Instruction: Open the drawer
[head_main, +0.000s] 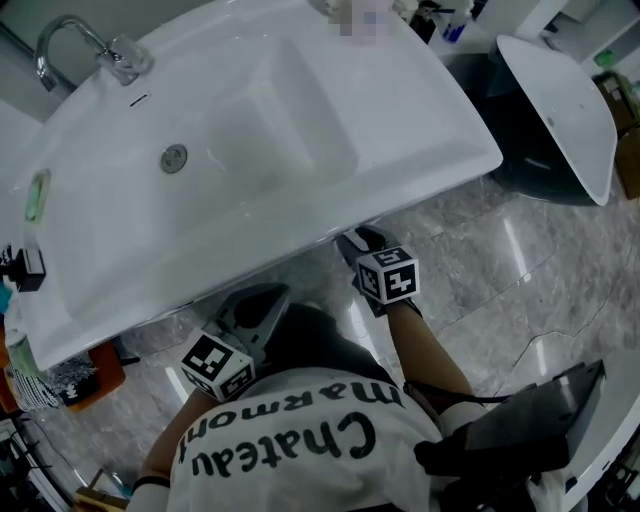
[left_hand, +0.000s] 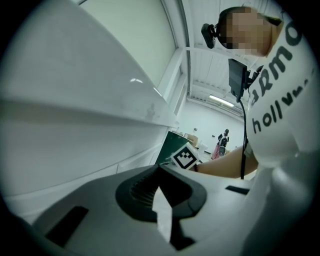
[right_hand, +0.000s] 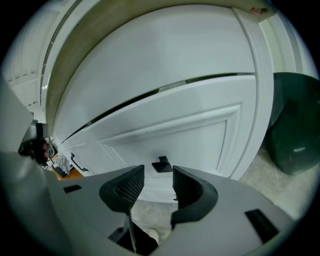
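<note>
Drawer handle (right_hand: 161, 164) untouched | right gripper (right_hand: 158, 181) jaws apart, empty | left gripper (left_hand: 160, 191) jaws together

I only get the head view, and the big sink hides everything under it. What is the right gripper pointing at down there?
Observer: In the right gripper view, the right gripper is aimed at a small dark handle on a white panelled front.
Operator: Is it grabbing the handle?
Observer: No. Its jaws stand apart, and the handle sits beyond them, untouched.
Operator: What about the left gripper?
Observer: The left gripper has its jaws together, with nothing between them.
</note>
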